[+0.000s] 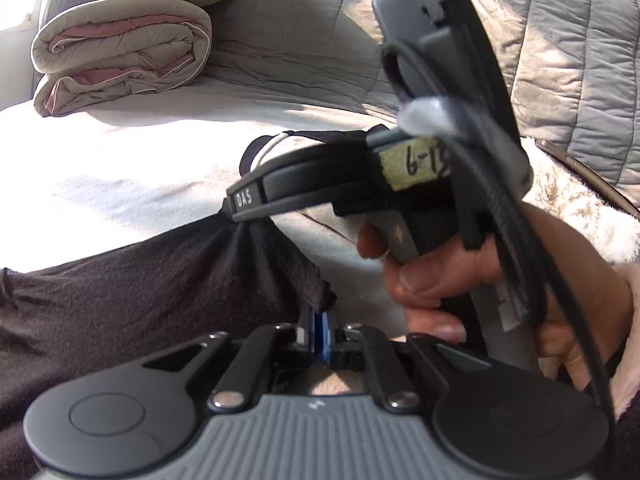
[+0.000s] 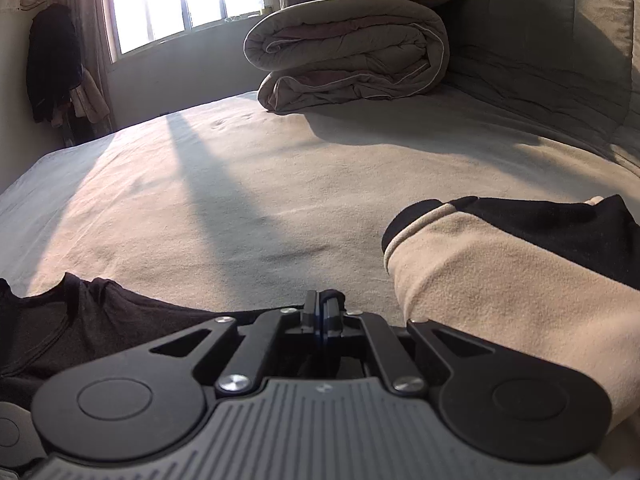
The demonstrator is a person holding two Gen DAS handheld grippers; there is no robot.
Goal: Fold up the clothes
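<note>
Pinching dark garment (image 1: 120,292), both tongs, window (image 2: 184,0) right-view only

Home bedrm — bed (image 2: 280,184), folded duvet (image 2: 348,52), curtained window (image 2: 184,0)

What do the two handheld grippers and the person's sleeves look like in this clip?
Both grippers are black with ribbed grey bodies and blue finger pads: left gripper, right gripper. Seen from the left wrist, the right one has a "DAS" marking, a handwritten tape label and black cables. The sleeve is beige fleece with black trim.
</note>
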